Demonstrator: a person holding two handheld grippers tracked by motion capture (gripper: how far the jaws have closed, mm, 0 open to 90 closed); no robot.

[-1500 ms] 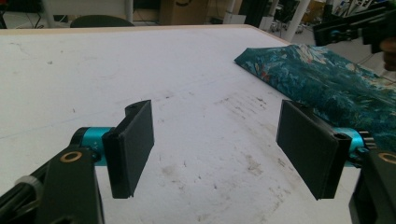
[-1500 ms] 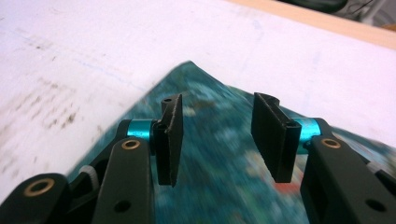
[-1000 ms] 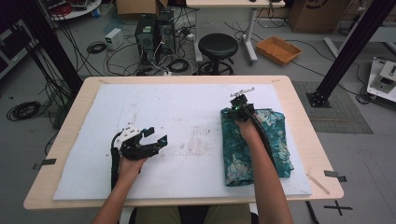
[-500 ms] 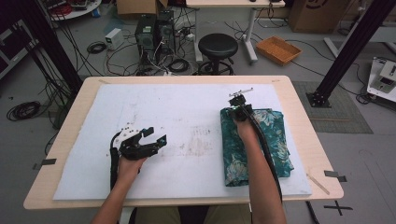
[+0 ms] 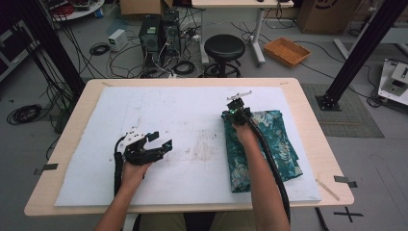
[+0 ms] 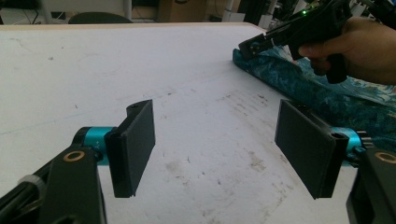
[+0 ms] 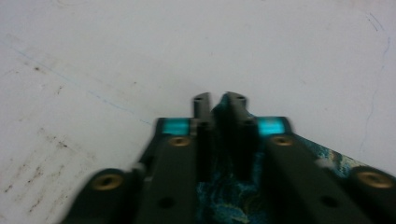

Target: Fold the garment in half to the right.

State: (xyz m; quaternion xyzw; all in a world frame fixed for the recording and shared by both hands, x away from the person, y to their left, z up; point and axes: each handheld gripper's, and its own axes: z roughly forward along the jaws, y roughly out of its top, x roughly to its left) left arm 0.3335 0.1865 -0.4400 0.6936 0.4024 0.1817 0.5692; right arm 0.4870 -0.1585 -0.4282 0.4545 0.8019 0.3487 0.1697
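Now the right gripper [image 5: 235, 107] pinches the folded teal cloth's [image 5: 262, 147] far corner, having just loosened slightly.

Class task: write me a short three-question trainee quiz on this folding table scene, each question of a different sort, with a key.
1. True or false: the left claw is shut on the teal patterned folded cloth.
2. What pinches that cloth's far corner? A) right claw B) a bare hand
3. Which colour is the sheet covering the wooden table?

Key: 1 false, its jaws stand open over the sheet; 2 A; 3 white.
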